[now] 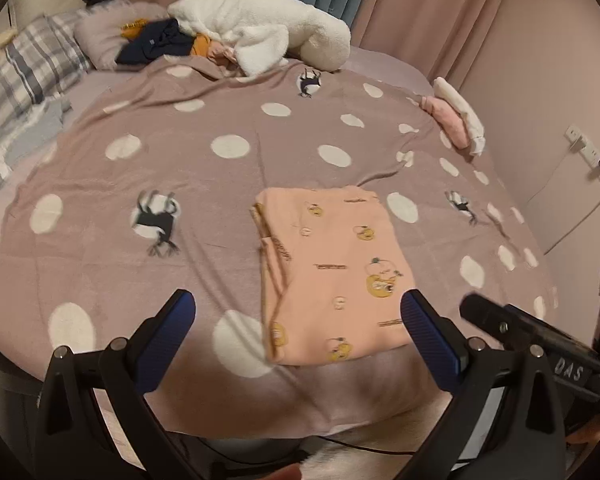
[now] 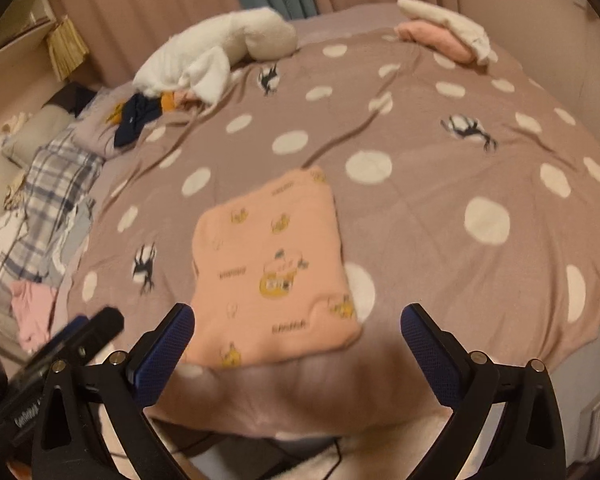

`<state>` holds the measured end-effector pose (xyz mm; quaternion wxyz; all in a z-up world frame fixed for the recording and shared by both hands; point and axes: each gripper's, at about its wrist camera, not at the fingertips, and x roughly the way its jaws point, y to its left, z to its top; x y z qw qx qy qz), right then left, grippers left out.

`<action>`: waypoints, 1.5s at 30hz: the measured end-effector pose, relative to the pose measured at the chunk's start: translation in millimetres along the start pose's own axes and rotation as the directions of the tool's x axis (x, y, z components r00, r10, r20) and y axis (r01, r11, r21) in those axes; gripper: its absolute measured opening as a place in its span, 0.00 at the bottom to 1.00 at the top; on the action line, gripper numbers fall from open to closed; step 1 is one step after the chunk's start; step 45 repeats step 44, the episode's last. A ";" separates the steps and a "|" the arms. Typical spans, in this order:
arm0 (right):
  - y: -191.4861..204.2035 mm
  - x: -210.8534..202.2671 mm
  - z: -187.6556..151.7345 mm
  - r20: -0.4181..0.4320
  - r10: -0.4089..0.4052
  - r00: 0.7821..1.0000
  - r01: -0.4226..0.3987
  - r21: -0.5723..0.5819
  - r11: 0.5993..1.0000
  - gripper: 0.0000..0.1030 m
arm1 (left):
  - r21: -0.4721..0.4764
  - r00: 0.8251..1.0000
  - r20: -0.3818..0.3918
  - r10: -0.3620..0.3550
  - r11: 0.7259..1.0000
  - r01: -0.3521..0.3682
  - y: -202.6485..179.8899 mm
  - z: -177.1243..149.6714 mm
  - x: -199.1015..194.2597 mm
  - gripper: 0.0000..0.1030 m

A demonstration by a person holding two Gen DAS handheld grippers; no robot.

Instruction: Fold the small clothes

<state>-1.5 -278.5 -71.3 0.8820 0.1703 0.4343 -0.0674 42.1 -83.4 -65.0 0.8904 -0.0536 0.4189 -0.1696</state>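
A folded peach garment lies flat on the spotted blanket covering the bed, near the blanket's front edge. It is folded into a rough rectangle printed with small yellow cartoon figures. In the left wrist view its long axis runs from the near edge of the bed away toward the far side, with the layered folded edges stacked along its left side and the smooth face up. In the right wrist view the same garment sits left of centre, its long axis leaning slightly to the right as it goes away from the camera.

The left claw is spread wide, empty, its blue-padded fingers apart and held above the near end of the garment without touching it. The right claw is likewise spread wide and empty, hovering over the garment's near right corner and the blanket's front edge. Each claw shows at the edge of the other's view.

At the far side of the bed lies a white fleece over a heap of dark clothes. A pink-and-white folded stack rests at the far right corner. A plaid pillow lies at the left.
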 end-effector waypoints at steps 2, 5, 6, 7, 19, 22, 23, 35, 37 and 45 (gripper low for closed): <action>5.3 -1.7 -4.3 0.003 -0.040 0.999 0.040 -0.041 0.998 0.99 | 0.012 0.997 0.047 0.068 0.998 -0.069 -0.3 -2.1 -7.5 1.00; 10.2 -10.4 -10.0 0.063 -0.083 0.995 0.087 -0.070 0.994 0.99 | 0.005 0.995 0.083 0.060 0.998 -0.061 0.8 -5.6 -15.8 1.00; 10.1 -13.3 -10.9 0.079 -0.069 0.995 0.074 -0.067 0.995 0.99 | 0.006 0.995 0.085 0.049 0.999 -0.050 0.8 -7.0 -17.1 1.00; 10.3 -14.8 -11.7 0.086 -0.058 0.995 0.063 -0.062 0.996 0.99 | 0.009 0.995 0.088 0.043 0.999 -0.044 0.3 -8.6 -18.4 1.00; 22.2 -22.8 -16.6 0.165 -0.097 0.981 0.119 -0.123 0.985 0.99 | 0.004 0.986 0.154 0.060 0.998 -0.061 -1.8 -10.4 -25.1 1.00; 20.7 -22.6 -16.1 0.166 -0.075 0.983 0.094 -0.112 0.989 0.99 | -0.005 0.984 0.169 0.060 0.998 -0.060 -1.7 -10.4 -26.4 1.00; 20.6 -22.0 -15.6 0.164 -0.076 0.984 0.095 -0.113 0.989 0.99 | -0.006 0.983 0.173 0.061 0.998 -0.061 -1.7 -10.5 -26.5 1.00; 21.1 -16.2 -17.5 0.150 -0.097 0.984 0.114 -0.108 0.988 0.99 | 0.002 0.984 0.167 0.055 0.998 -0.056 -2.8 -10.6 -22.0 1.00; 20.5 -15.1 -16.3 0.151 -0.105 0.983 0.122 -0.111 0.986 0.99 | 0.000 0.985 0.163 0.057 0.998 -0.058 -2.3 -10.5 -21.2 1.00; 20.2 -8.3 -13.3 0.136 -0.107 0.985 0.123 -0.117 0.985 0.99 | 0.002 0.986 0.156 0.065 0.998 -0.066 1.1 -10.5 -15.4 1.00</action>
